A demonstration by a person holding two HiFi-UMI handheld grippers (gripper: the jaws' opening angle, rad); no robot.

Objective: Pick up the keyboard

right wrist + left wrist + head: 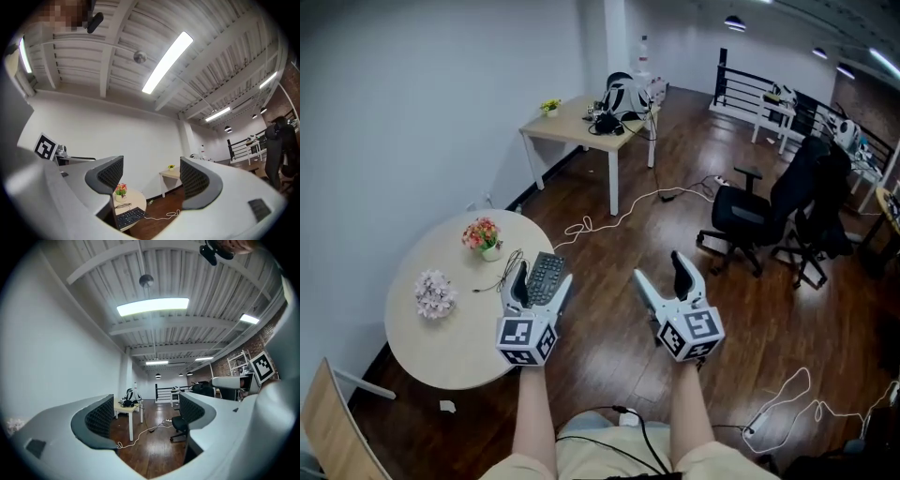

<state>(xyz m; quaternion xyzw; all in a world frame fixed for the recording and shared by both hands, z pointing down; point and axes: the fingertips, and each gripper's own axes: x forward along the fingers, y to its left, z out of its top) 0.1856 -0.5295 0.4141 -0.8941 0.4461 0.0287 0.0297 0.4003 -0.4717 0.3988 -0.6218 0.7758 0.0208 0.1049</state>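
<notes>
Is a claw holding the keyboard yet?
No, the keyboard lies on the round table, and the left claw and the right claw are both open with nothing between them.

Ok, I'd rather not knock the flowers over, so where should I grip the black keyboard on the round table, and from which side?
Probably the long edge nearest the table's rim, coming in from the open floor side. The flat black keyboard is thin and lies right at the rim of the round pale wooden table. The pot of pink flowers stands further in, on its other side.
</notes>
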